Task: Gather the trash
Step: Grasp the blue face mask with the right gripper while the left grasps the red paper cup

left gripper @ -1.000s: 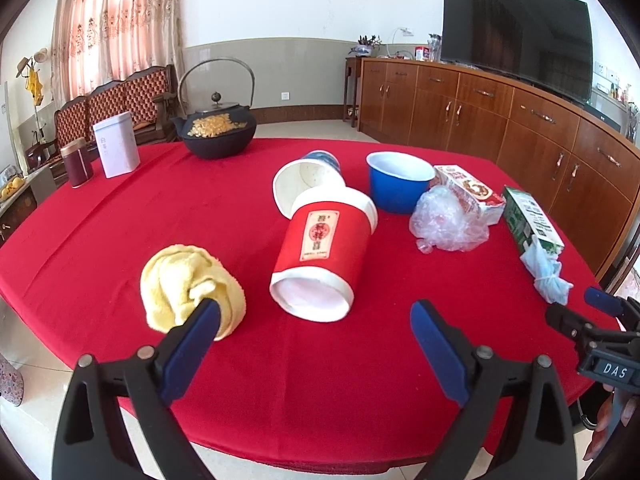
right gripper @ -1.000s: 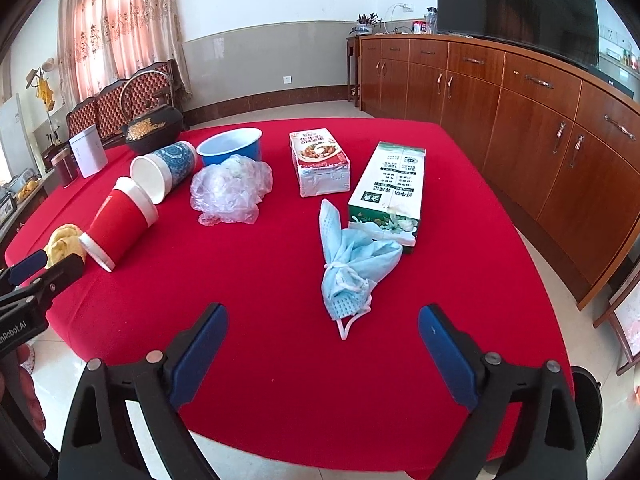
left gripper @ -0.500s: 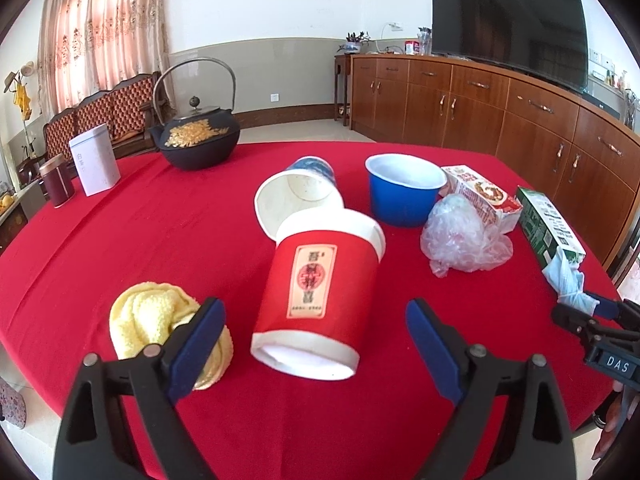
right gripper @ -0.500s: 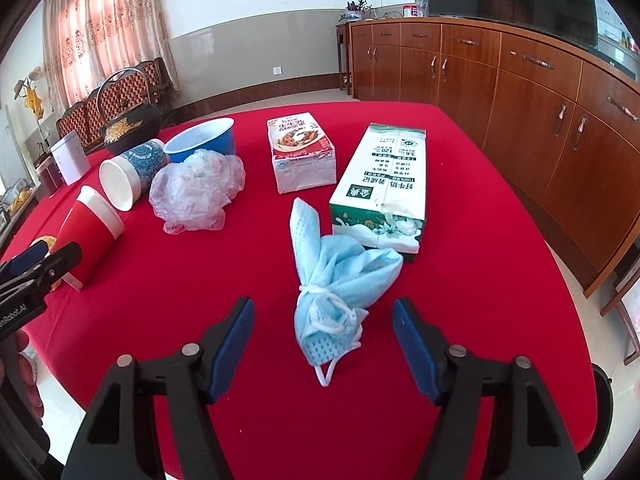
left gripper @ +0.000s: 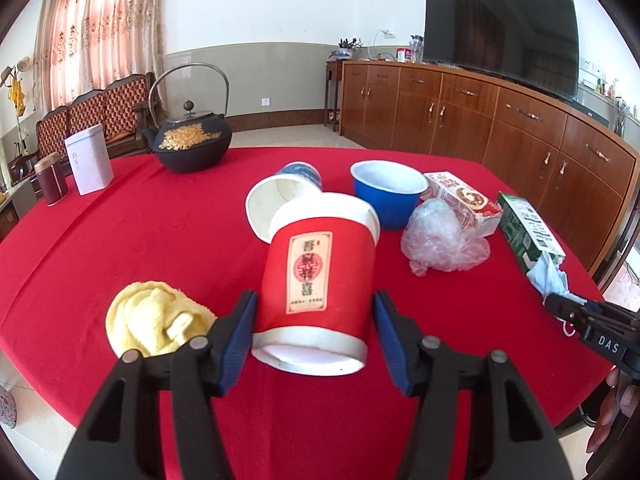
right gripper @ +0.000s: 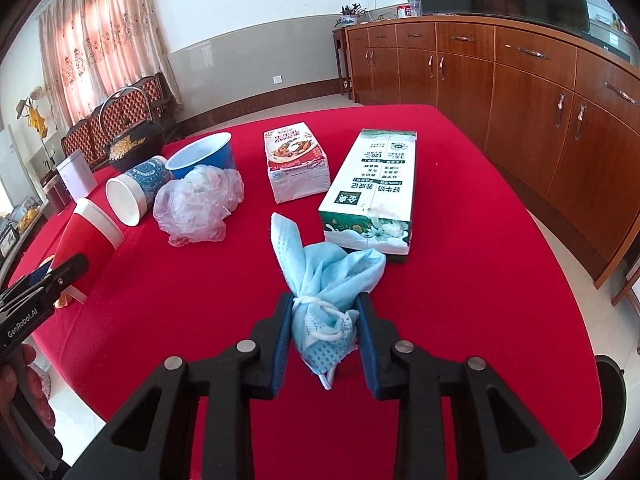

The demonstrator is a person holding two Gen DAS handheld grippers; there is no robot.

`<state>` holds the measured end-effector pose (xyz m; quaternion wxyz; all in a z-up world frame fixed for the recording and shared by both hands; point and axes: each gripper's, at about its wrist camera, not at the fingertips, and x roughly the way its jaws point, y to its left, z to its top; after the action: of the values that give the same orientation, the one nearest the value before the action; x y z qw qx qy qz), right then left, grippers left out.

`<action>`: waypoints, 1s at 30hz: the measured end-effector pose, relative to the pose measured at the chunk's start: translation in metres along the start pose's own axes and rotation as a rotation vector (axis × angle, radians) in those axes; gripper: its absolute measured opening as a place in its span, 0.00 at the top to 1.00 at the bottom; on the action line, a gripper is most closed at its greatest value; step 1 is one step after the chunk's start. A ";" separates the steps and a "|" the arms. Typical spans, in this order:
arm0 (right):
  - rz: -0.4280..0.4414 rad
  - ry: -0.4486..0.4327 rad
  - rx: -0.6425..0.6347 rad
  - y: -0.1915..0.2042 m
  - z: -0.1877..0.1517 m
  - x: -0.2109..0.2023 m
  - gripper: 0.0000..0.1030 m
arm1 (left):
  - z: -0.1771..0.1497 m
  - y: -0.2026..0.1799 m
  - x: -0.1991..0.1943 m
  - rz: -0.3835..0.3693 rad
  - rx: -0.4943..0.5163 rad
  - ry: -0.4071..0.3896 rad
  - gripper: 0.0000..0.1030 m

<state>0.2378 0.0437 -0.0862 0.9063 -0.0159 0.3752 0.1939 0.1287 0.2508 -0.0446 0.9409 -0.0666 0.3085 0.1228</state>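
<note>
A red paper cup (left gripper: 316, 276) lies on its side on the red tablecloth (left gripper: 140, 240), base toward me. My left gripper (left gripper: 314, 336) straddles its base, with both pads against or very near its sides. A crumpled blue face mask (right gripper: 324, 280) lies in front of a green milk carton (right gripper: 370, 190). My right gripper (right gripper: 322, 334) has its pads closed against the mask's bunched end. Other trash: a blue-patterned cup (right gripper: 138, 192) on its side, a crumpled plastic bag (right gripper: 198, 200), a red-and-white food box (right gripper: 296, 164).
A blue bowl (left gripper: 386, 192), black iron teapot (left gripper: 188, 146), white tin (left gripper: 88, 160) and dark red canister (left gripper: 50, 178) stand at the table's far side. A yellow cloth (left gripper: 154, 318) lies left of the red cup. Wooden cabinets (right gripper: 520, 92) line the right wall.
Both grippers moved forward and narrowed: the left now flanks the red cup's base, the right has closed in on the blue mask.
</note>
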 end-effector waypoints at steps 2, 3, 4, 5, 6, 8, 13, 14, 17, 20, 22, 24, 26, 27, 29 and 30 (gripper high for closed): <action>0.004 -0.011 0.010 -0.002 0.000 -0.005 0.70 | 0.000 -0.004 -0.006 -0.002 0.005 -0.007 0.42; 0.005 -0.019 0.014 -0.004 0.000 -0.009 0.71 | 0.000 -0.007 -0.010 -0.009 0.008 -0.011 0.42; 0.005 -0.025 0.017 -0.005 0.000 -0.012 0.71 | 0.000 -0.010 -0.014 -0.015 0.012 -0.013 0.42; 0.006 -0.032 0.021 -0.007 0.001 -0.017 0.72 | 0.000 -0.015 -0.018 -0.021 0.017 -0.016 0.42; 0.005 -0.040 0.024 -0.009 0.001 -0.022 0.72 | 0.000 -0.018 -0.021 -0.025 0.021 -0.018 0.42; 0.000 -0.052 0.029 -0.012 0.002 -0.029 0.72 | -0.002 -0.029 -0.028 -0.036 0.035 -0.023 0.42; -0.024 -0.085 0.044 -0.026 0.003 -0.056 0.72 | -0.005 -0.055 -0.043 -0.080 0.057 -0.032 0.42; -0.032 -0.093 0.047 -0.031 0.002 -0.064 0.72 | -0.005 -0.061 -0.047 -0.092 0.063 -0.035 0.42; -0.048 -0.109 0.054 -0.043 -0.001 -0.081 0.72 | -0.006 -0.081 -0.056 -0.125 0.087 -0.041 0.42; -0.071 -0.126 0.064 -0.057 -0.006 -0.099 0.72 | -0.007 -0.102 -0.061 -0.159 0.115 -0.043 0.42; -0.089 -0.138 0.079 -0.068 -0.009 -0.111 0.72 | -0.006 -0.116 -0.064 -0.182 0.132 -0.046 0.42; -0.109 -0.145 0.097 -0.082 -0.013 -0.122 0.72 | -0.005 -0.130 -0.067 -0.205 0.149 -0.051 0.42; -0.132 -0.153 0.115 -0.098 -0.018 -0.134 0.72 | -0.003 -0.144 -0.069 -0.230 0.164 -0.055 0.42; -0.143 -0.156 0.124 -0.104 -0.020 -0.139 0.72 | -0.003 -0.151 -0.071 -0.241 0.172 -0.056 0.42; -0.161 -0.160 0.140 -0.116 -0.024 -0.147 0.72 | -0.003 -0.166 -0.071 -0.267 0.189 -0.057 0.42; -0.174 -0.163 0.150 -0.124 -0.027 -0.152 0.72 | -0.003 -0.172 -0.072 -0.276 0.196 -0.058 0.42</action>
<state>0.1670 -0.1276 -0.0154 0.9457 0.0352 0.3112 0.0869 0.1180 0.0717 0.0045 0.9593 -0.0129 0.2798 -0.0363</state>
